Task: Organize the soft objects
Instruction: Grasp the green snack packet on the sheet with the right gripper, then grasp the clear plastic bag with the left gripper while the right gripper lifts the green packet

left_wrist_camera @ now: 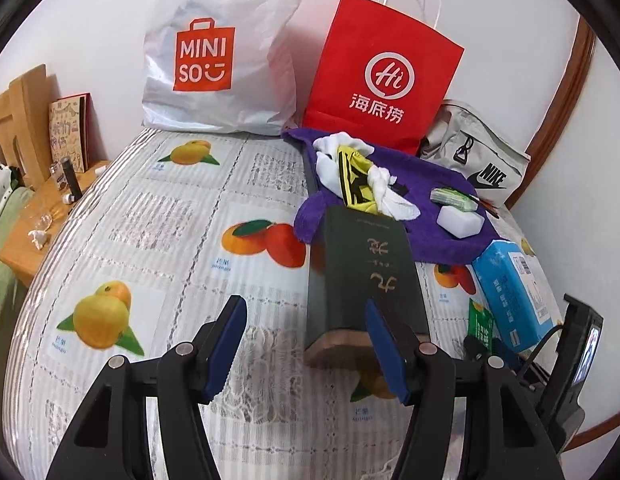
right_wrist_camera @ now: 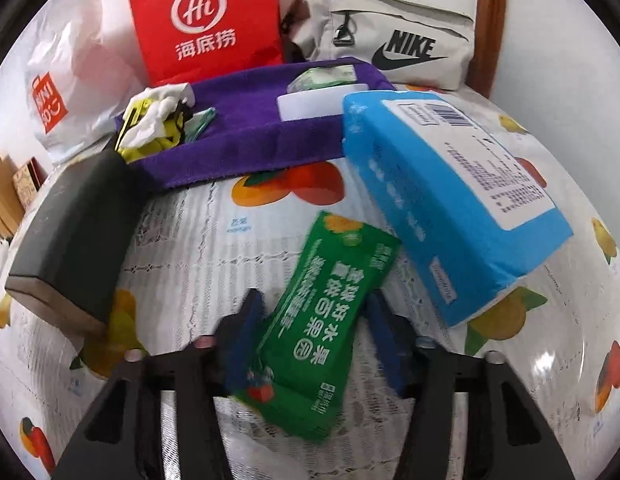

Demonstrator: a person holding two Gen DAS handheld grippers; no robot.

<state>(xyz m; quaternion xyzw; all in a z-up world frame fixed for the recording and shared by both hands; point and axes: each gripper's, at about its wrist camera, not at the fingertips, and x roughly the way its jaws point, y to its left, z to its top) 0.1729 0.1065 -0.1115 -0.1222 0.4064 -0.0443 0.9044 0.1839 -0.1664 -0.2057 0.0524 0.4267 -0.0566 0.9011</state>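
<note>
Right now, a green tissue pack (right_wrist_camera: 314, 332) is seen between the blue pads of the right gripper (right_wrist_camera: 316, 340), but whether it is pinched cannot be told. Just beside it, a blue tissue box (right_wrist_camera: 454, 200) is leaned on the fruit-print tablecloth (right_wrist_camera: 550, 380). The left gripper (left_wrist_camera: 306, 348) is spread wide with nothing in it. Near it, a dark book (left_wrist_camera: 366, 268) is lying. Farther back, a purple towel (left_wrist_camera: 434, 236) is spread out, with white and yellow socks (left_wrist_camera: 358, 176) and a white sponge block (left_wrist_camera: 460, 220) on it.

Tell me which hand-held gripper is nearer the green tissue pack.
Right. The right hand-held gripper has the green tissue pack between its open fingers; the left hand-held gripper sits off to its left.
</note>
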